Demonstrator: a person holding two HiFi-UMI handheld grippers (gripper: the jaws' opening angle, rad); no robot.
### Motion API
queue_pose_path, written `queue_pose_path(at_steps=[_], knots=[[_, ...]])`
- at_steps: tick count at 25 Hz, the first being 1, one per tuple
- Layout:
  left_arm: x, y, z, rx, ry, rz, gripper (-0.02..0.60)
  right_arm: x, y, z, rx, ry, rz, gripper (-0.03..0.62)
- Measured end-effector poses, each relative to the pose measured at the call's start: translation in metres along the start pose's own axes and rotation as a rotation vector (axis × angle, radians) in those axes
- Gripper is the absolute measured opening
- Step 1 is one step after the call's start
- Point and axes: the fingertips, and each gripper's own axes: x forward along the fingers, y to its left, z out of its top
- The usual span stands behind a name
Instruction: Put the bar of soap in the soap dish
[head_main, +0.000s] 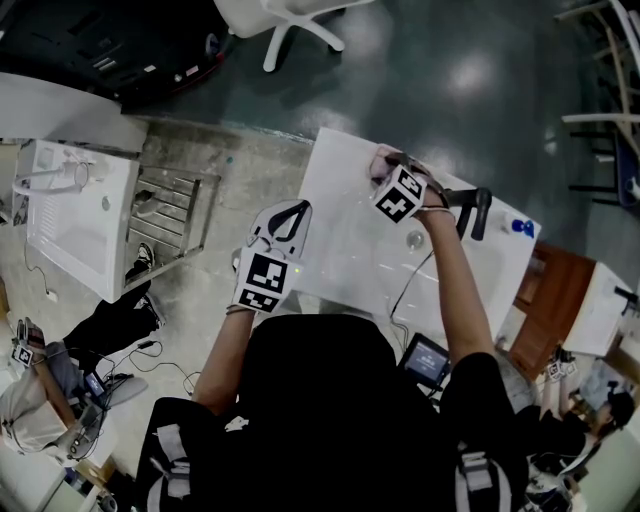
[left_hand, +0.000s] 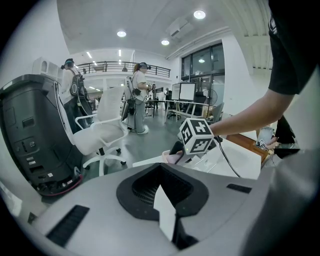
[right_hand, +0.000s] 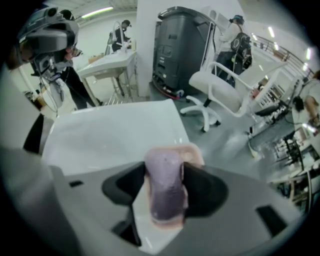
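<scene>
The right hand-held gripper (right_hand: 165, 172) is clenched on the purple soap (right_hand: 165, 192), pinching its long sides at the centre of the right gripper view. The pink dish (right_hand: 194, 153) shows just behind and under the soap, on the white counter (right_hand: 110, 135). In the head view this spot is at upper centre, near the counter's far edge. I cannot tell whether the soap already touches the dish.

To finish well, I judge the soap should go down level until it rests inside the rim. The jaws should then part only a little and lift straight up, since a smooth bar may cling to one jaw or slide. The dish looks light, so any sideways nudge could push it toward the edge.

The left hand-held gripper (left_hand: 161, 167) is closed on nothing, at centre left of the head view, well apart from the dish.
</scene>
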Motion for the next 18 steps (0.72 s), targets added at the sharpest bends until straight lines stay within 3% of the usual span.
queue_pose_path(at_steps=[11, 18], knots=[[-0.01, 0.006, 0.001, 0.011, -0.008, -0.002, 0.023, -0.001, 0.015, 0.006, 0.004, -0.009, 0.019, 0.242], [-0.018, 0.008, 0.01, 0.039, -0.029, -0.016, 0.023, -0.013, 0.015, 0.012, 0.023, -0.026, -0.031, 0.242]])
